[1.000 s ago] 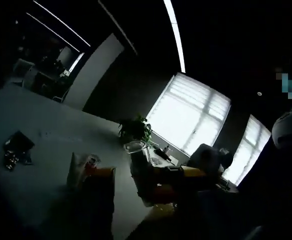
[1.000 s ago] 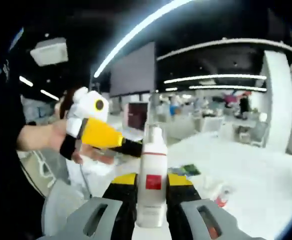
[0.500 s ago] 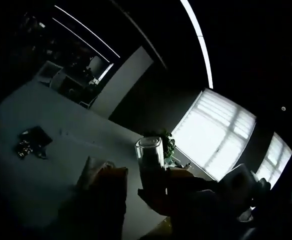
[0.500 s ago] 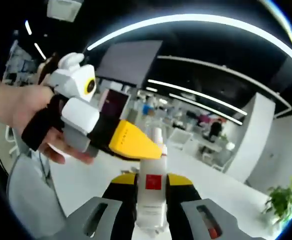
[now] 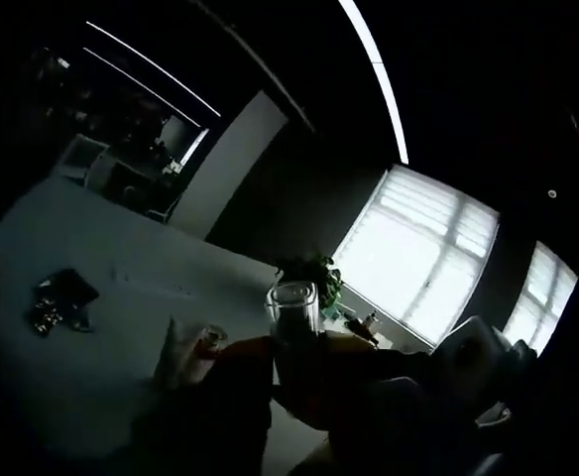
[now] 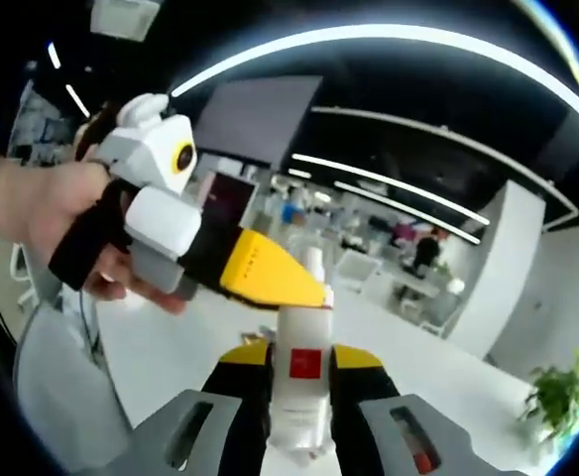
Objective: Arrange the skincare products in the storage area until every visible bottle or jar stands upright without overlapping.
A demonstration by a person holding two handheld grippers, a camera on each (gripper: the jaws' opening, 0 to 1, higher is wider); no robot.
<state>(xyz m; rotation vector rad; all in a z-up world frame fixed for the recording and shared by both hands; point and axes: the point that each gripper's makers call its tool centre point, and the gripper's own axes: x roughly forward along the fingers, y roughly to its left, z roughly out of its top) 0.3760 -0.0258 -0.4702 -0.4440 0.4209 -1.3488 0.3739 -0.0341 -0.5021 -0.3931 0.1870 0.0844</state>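
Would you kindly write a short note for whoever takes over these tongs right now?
Right tongs: shut on a white bottle with a red label, held upright in the air.
Left tongs: their yellow tip is at the bottle's top; open or shut cannot be told.
Clear cap shows in front of the left tongs in the dark left gripper view.
White table: small dark items lie on it.
Done: bottle lifted.
Left: stand it upright in the storage area, clear of the others.

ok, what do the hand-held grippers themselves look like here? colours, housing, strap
Right hand-held gripper: grey moulded jaws at the base, black further up, with yellow tips. Left hand-held gripper: white blocky housing with a yellow-ringed round piece on top, black mid-section, yellow tapered jaw cover. A black strap wraps the hand holding it. In the left gripper view its own jaws look dark with yellow-orange patches.
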